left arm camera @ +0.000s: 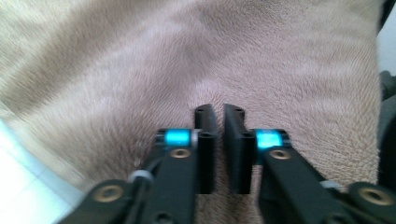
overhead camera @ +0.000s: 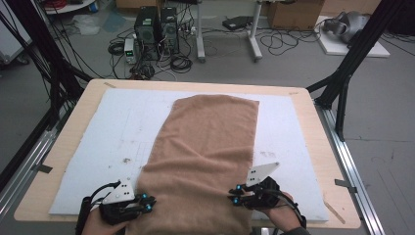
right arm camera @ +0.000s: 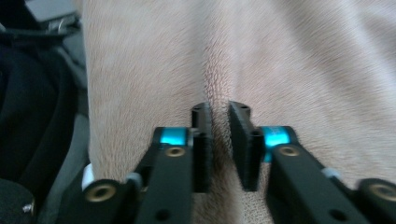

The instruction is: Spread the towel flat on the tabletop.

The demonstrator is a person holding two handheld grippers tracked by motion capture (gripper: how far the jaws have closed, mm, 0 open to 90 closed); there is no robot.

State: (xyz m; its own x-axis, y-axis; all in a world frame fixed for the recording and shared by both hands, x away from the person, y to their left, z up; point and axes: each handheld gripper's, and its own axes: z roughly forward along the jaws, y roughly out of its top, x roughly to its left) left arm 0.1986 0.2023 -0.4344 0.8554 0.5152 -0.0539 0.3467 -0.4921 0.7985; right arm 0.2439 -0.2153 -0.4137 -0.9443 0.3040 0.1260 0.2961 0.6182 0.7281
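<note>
Two tongs: you hold the left tongs (overhead camera: 145, 201) at the towel's left edge and the right tongs (overhead camera: 236, 195) at its right edge, both at the near end of the table.
Table: a pale wooden table (overhead camera: 313, 122) carries a white mat (overhead camera: 122, 122), and the tan towel (overhead camera: 205, 147) lies lengthwise down its middle, with its near end hanging over the edge toward you.
Room: grey floor beyond the table, with two black computer towers (overhead camera: 156, 32), loose cables (overhead camera: 181, 61), a white stand (overhead camera: 227, 29) and cardboard boxes (overhead camera: 293, 14).
Left tongs state: in the left gripper view the jaws stand a narrow gap apart over the towel (left arm camera: 187, 60); no cloth is pinched between them.
Right tongs state: in the right gripper view the jaws are slightly apart with a raised ridge of towel (right arm camera: 219, 70) running into the gap; I cannot tell whether the pads press on it.
View difference: the high view gives you the whole towel and the room; the gripper views give you the pile of the cloth close up.
</note>
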